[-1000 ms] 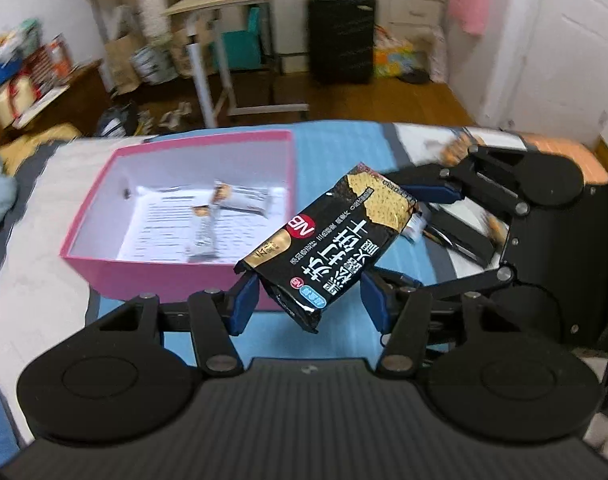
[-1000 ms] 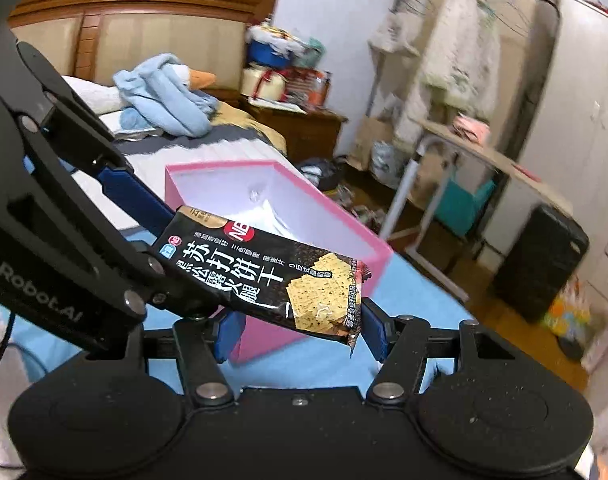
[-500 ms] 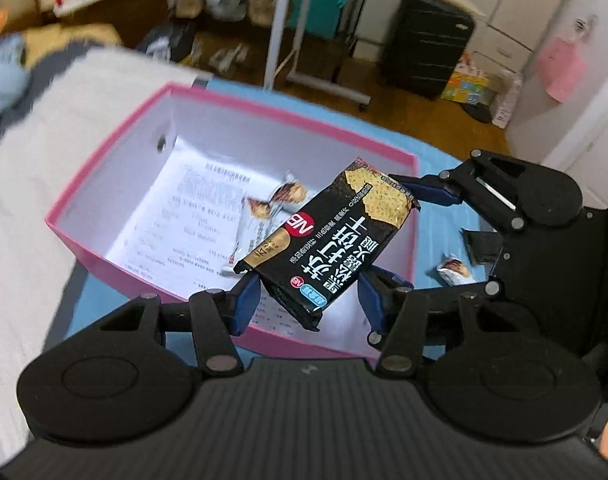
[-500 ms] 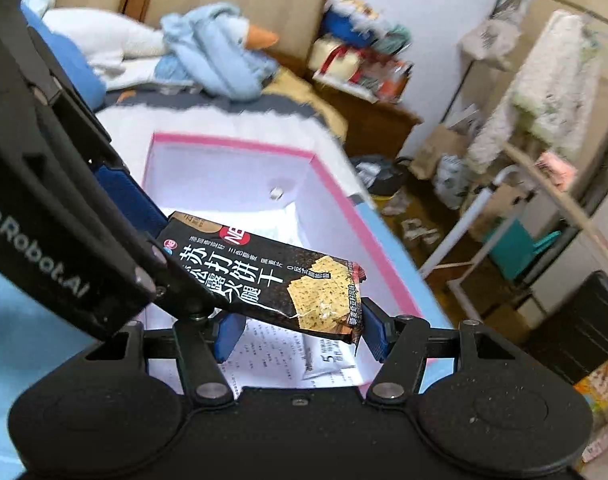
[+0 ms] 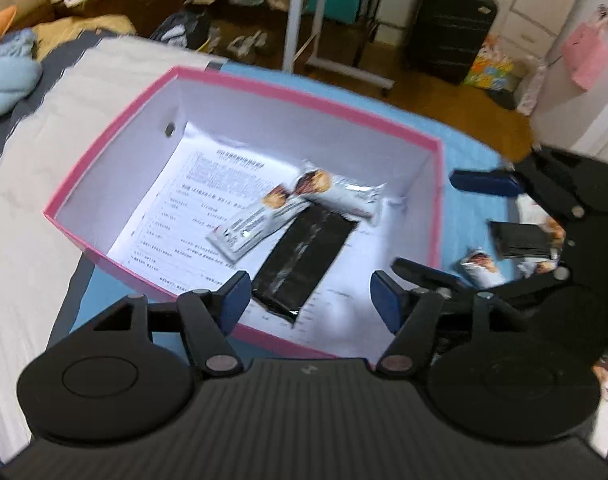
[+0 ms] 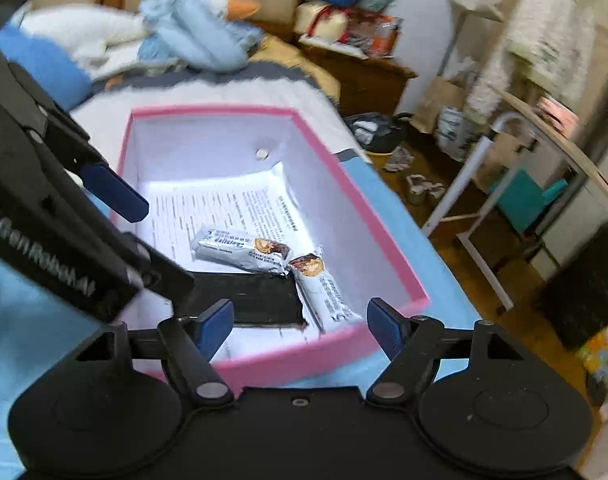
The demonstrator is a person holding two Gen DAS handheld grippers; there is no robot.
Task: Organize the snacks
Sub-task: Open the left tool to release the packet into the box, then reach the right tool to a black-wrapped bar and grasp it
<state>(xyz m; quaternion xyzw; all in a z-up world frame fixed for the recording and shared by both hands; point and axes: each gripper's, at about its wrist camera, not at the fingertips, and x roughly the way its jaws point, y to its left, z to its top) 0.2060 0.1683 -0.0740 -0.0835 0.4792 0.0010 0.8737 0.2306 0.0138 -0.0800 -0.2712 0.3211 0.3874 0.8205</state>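
Black cracker pack [image 5: 304, 260] no longer pinched betw both grippers, now lies dark side up in pink box [image 5: 435, 216], on printed sheet [image 5: 191, 204], beside 2 silver snack bars [image 5: 259, 222]. L gripper [image 5: 310, 300] & R gripper [image 6: 299, 322] jaws opening, nothing betw them. More snack packs [image 5: 480, 270] on blue cover outside box, partly hidden by R gripper
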